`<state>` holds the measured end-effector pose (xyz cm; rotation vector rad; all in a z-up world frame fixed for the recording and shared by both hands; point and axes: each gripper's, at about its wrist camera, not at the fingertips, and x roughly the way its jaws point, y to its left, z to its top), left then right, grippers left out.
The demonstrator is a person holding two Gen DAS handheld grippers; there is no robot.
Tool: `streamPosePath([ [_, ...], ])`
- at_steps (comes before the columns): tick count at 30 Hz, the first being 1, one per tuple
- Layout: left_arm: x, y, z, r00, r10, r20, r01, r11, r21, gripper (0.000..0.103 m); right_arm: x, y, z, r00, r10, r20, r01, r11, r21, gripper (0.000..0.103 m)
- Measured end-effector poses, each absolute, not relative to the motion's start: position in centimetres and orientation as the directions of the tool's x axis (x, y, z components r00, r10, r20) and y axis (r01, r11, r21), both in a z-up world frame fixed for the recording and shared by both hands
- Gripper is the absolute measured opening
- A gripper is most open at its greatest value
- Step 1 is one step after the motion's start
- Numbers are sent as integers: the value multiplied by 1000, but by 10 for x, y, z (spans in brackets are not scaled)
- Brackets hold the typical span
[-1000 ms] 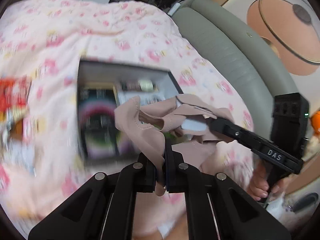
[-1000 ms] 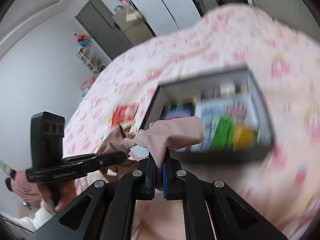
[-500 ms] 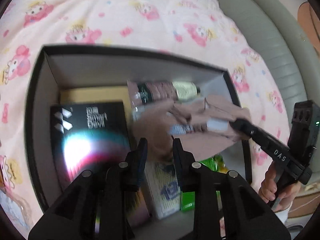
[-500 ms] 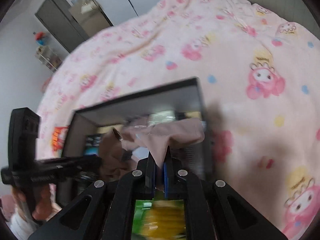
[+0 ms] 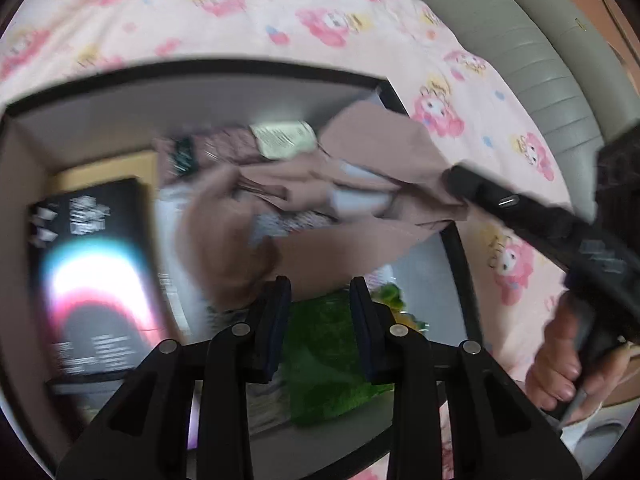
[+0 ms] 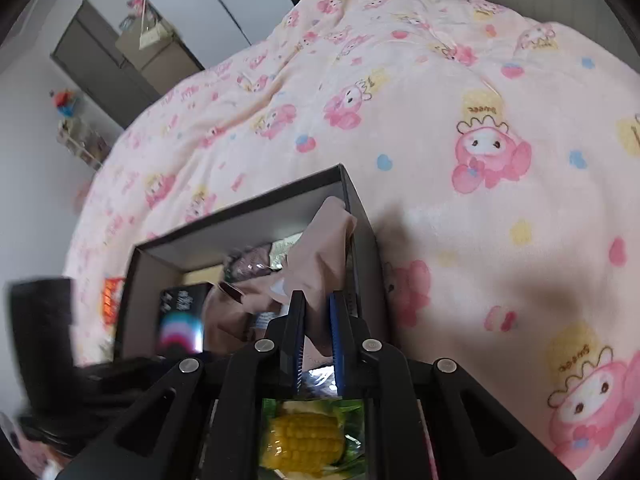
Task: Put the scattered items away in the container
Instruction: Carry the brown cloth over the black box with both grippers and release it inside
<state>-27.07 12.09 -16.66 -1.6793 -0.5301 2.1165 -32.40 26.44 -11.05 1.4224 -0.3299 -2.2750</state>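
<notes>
A black open box [image 5: 240, 70] lies on the pink cartoon-print blanket. A dusty-pink cloth [image 5: 360, 160] sags into it, one end draped over the box's right rim. My left gripper [image 5: 319, 284] hovers over the box. Its jaws are opening and hold nothing; the cloth lies just beyond its left fingertip. My right gripper [image 6: 317, 296] points down at the box's right wall. Its jaws are opening a little, with a fold of the cloth [image 6: 320, 256] still caught between the pads. From the left wrist, the cloth hangs from the right gripper's tip [image 5: 456, 184].
In the box lie a black carton with a rainbow arc [image 5: 96, 272], a green corn packet [image 6: 308, 440] and a labelled tube [image 5: 280, 140]. A red packet [image 6: 111, 296] lies on the blanket left of the box. A grey padded headboard [image 5: 540, 80] runs along the right.
Both grippers came down over the box with the cloth. The left gripper let go of it and opened. The right jaws parted slightly, and the cloth sank into the box.
</notes>
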Motion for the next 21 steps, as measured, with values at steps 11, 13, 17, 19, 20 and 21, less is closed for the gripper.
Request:
streamPosePath([
  [11, -273, 87, -141, -326, 481, -814, 106, -837, -537, 37, -318, 254, -128, -270, -528, -805, 298, -841, 452, 9],
  [13, -274, 94, -147, -256, 508, -822, 81, -837, -542, 39, -317, 256, -123, -296, -532, -793, 305, -840, 449, 9],
  [17, -283, 126, -156, -172, 551, -817, 7, -829, -560, 39, -321, 262, -114, -354, -507, -786, 275, -859, 431, 9],
  [19, -289, 144, -161, -137, 580, -803, -35, -813, -581, 39, -323, 264, -115, -360, -475, -803, 269, -877, 399, 9],
  [20, -293, 153, -165, -123, 565, -816, -39, -824, -565, 39, -322, 264, -116, -364, -456, -812, 268, -886, 377, 9],
  [21, -298, 160, -171, -105, 531, -841, -35, -847, -530, 39, -321, 264, -117, -365, -434, -824, 270, -896, 352, 9],
])
